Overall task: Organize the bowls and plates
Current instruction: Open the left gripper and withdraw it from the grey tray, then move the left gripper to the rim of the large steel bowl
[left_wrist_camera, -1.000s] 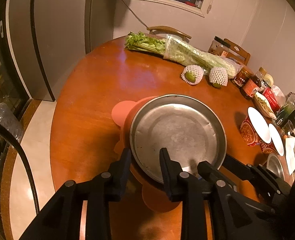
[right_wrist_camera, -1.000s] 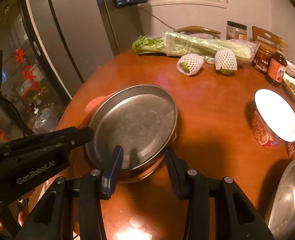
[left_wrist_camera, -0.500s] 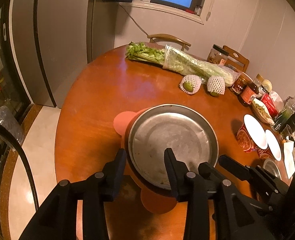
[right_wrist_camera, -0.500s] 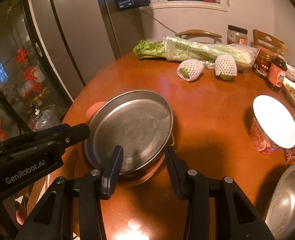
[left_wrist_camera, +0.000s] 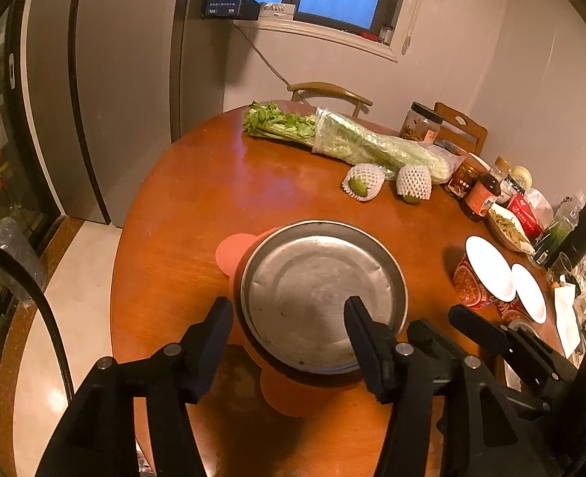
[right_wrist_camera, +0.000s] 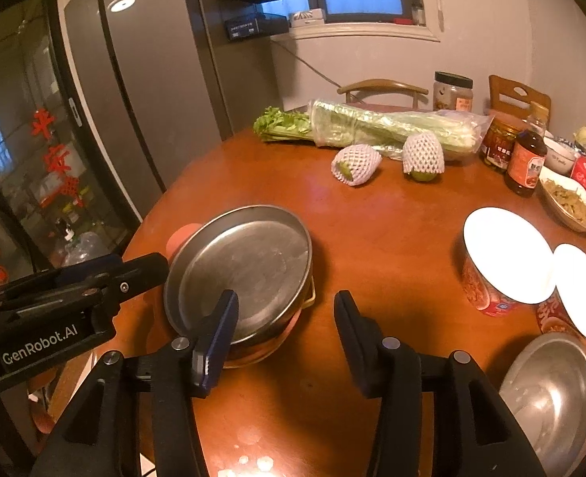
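Jaws of the left gripper point(left_wrist_camera: 289, 338) have just been opening and stand apart, empty, over the near rim of the round steel plate point(left_wrist_camera: 320, 294), which is stacked on an orange bowl point(left_wrist_camera: 281, 393) at table centre. Only this view shows a black flask point(left_wrist_camera: 583, 230) at 3 o'clock.

Right gripper point(right_wrist_camera: 285, 334), jaws likewise just widened, grips nothing; the plate point(right_wrist_camera: 245, 266) lies at 10 o'clock. Uniquely visible: a shiny steel bowl point(right_wrist_camera: 551, 393) at 4 o'clock on the glossy wooden table point(right_wrist_camera: 372, 230).
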{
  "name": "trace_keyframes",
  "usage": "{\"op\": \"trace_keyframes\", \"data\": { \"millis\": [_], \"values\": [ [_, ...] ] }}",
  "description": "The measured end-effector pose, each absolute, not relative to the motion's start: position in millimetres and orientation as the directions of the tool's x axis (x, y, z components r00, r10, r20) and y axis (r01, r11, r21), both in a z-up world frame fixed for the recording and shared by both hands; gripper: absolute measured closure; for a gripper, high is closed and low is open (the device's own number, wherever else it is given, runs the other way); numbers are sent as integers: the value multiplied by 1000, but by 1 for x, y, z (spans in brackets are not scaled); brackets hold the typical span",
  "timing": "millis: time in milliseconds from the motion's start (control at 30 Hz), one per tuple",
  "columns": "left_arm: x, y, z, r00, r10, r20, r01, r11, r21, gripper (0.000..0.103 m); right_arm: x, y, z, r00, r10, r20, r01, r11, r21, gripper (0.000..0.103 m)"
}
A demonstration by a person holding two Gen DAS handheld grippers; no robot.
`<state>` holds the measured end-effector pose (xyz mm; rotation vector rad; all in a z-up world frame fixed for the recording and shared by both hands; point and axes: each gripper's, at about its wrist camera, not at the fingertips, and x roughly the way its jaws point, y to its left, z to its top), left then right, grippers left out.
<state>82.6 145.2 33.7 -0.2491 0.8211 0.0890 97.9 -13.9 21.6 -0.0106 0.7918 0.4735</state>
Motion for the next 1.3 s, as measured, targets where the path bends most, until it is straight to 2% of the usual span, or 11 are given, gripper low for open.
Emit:
{"op": "trace_keyframes", "data": {
  "millis": [367,500,833,1100,1200,1300],
  "values": [
    [77,130,41,694,-15,-720,-164,970,-178,40,87,-33,34,638,400,-658,-402,902,158,48],
    [76,123,45,702,-12,-712,-155,973,-170,39,78,-39,46,681,386,-621,-404,907,121,45],
    [73,98,61,737,11,-676,-124,985,-119,30,73,-66,59,702,384,-600,-382,914,138,44],
    [79,74,69,739,-22,-673,-81,989,-121,29,69,-93,72,730,370,-574,-356,924,144,43],
    [81,65,71,739,-21,-673,-72,991,-110,29,68,-105,75,719,397,-570,-353,916,192,42],
    [83,57,73,739,-24,-673,-63,993,-104,29,65,-114,78,740,372,-561,-336,926,170,42]
  ]
}}
